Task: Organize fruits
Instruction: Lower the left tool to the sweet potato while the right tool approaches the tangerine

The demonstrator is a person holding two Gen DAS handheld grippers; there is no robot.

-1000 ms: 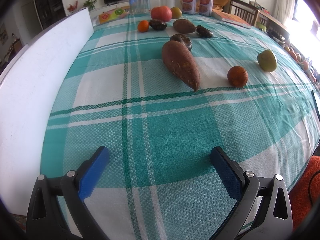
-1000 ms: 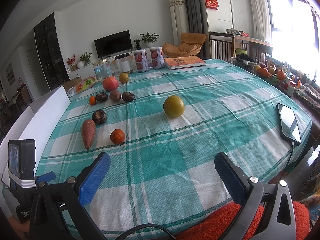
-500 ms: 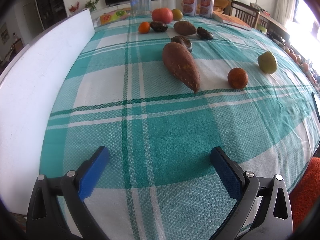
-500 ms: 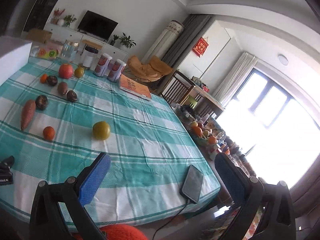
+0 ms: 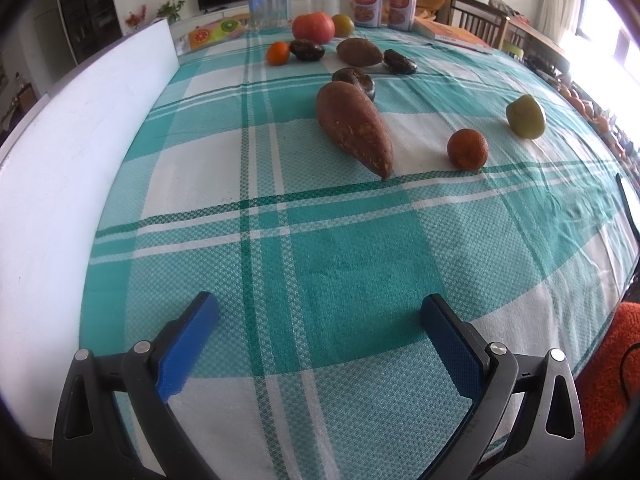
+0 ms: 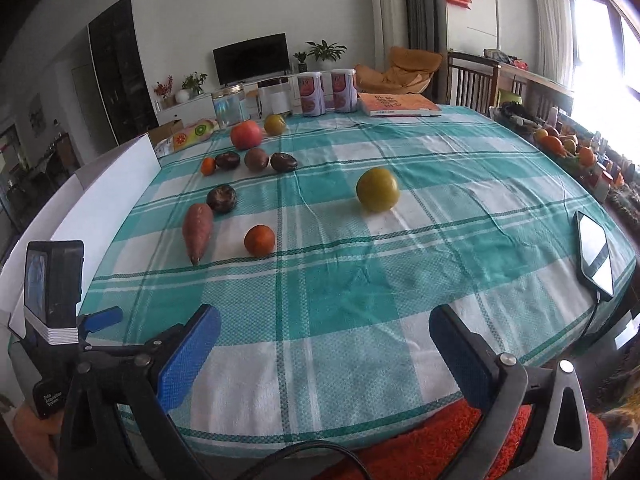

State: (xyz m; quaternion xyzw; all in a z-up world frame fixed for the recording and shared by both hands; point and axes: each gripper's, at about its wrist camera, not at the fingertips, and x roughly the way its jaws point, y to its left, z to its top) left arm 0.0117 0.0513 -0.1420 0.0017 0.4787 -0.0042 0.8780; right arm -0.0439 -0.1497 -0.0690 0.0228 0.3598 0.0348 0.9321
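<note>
Fruit lies spread on a teal plaid tablecloth (image 5: 352, 264). A sweet potato (image 5: 354, 128) lies mid-table, with a dark round fruit (image 5: 354, 80) touching its far end, an orange (image 5: 467, 149) to its right and a yellow-green fruit (image 5: 525, 116) further right. A far group holds a small orange (image 5: 277, 53), dark fruits (image 5: 307, 49), a brown fruit (image 5: 359, 52) and a red fruit (image 5: 313, 27). My left gripper (image 5: 318, 320) is open and empty above the near cloth. My right gripper (image 6: 324, 334) is open and empty near the front edge, with the orange (image 6: 259, 240) and yellow-green fruit (image 6: 377, 189) ahead.
A white board (image 5: 72, 152) stands along the table's left edge. A glass jar (image 5: 268, 4), two cans (image 5: 368, 4) and a book (image 6: 398, 105) stand at the far end. A phone (image 6: 596, 256) on a cable lies at the right edge. An orange cushion (image 6: 460, 440) is below the front edge.
The right gripper swung up and to the right half a second ago, then came back to face the table. The left gripper has barely moved. No fruit has moved.
</note>
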